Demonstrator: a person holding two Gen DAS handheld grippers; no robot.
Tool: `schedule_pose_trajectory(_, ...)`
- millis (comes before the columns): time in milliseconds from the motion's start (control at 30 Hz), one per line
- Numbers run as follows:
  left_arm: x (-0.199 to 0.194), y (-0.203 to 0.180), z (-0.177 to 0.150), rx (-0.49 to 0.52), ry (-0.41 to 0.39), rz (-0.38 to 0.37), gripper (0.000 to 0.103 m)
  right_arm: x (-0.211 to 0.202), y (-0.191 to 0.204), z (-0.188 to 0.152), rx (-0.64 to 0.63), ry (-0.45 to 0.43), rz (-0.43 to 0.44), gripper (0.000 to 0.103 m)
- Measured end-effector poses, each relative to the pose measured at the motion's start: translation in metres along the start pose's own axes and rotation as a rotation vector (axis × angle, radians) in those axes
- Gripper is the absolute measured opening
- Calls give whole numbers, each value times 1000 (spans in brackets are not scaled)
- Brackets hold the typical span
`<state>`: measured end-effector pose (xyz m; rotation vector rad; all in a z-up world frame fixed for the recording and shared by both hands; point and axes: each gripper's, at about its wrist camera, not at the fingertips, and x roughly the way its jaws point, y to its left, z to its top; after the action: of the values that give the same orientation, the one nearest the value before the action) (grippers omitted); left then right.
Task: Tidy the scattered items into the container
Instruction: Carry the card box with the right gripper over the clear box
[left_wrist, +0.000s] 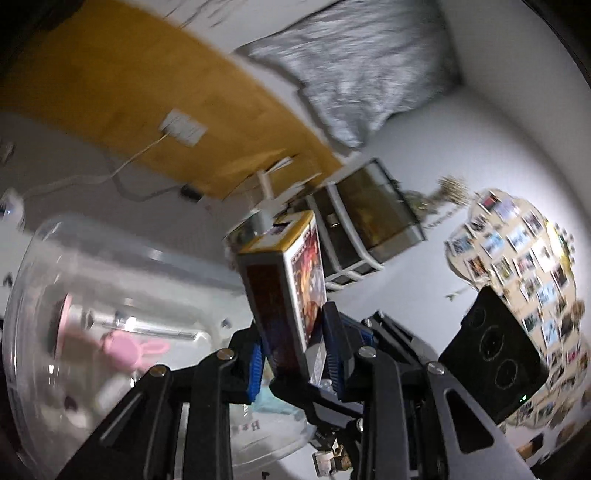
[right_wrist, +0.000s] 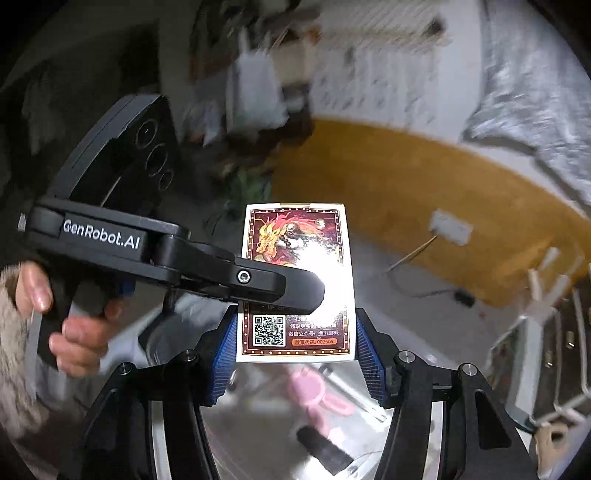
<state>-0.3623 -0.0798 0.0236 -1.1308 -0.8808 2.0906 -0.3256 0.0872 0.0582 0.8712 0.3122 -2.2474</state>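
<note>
Left wrist view: clear container (left_wrist: 110, 258) sits low left, pink bunny toy (left_wrist: 129, 349) inside. Card box (left_wrist: 284, 291) upright, clamped between left gripper (left_wrist: 295, 354) pads. Right gripper (right_wrist: 295, 354) flanks the box, contact probably, blurred. Hand (right_wrist: 55, 321) grips left handle.

Card box (right_wrist: 295, 280) above container (left_wrist: 110, 266), rabbit toy (right_wrist: 314, 395) inside.

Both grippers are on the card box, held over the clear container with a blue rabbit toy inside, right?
Not quite: the rabbit toy is pink, as the right wrist view shows. Both the left gripper and right gripper do hold the card box over the clear container.
</note>
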Motion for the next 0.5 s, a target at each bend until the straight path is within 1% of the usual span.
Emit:
schedule_pose_trajectory(67,4,30,-3,-59,21,16,32,31,4,-7,-49,84,28,60)
schedule_pose_trajectory(133,8,61,-6,-118,43,31,34,54,10,-17,-99,147,33,60)
schedule_pose_trajectory(200,12,91,-10,-177,64,47,44,72,8,-26,-104,201,40,60)
schedule_pose_trajectory(233,14,106,-11,-206,75,55,47,82,7,-31,-106,229,44,60)
schedule_pose_trajectory(267,16,116,-15,-228,87,70,54,89,4,-34,-100,253,43,60)
schedule_pose_trajectory(300,18,127,-21,-254,105,100,57,94,0,-38,-106,287,41,60)
schedule_pose_trajectory(367,20,138,-30,-277,141,133,59,105,-9,-47,-120,354,38,60)
schedule_pose_trajectory(400,19,140,-34,-269,153,146,59,111,-13,-51,-127,388,36,60)
schedule_pose_trajectory(433,17,141,-37,-252,159,159,59,116,-17,-56,-134,422,34,60)
schedule_pose_trajectory(500,13,136,-41,-198,151,173,59,126,-25,-71,-199,510,-8,60)
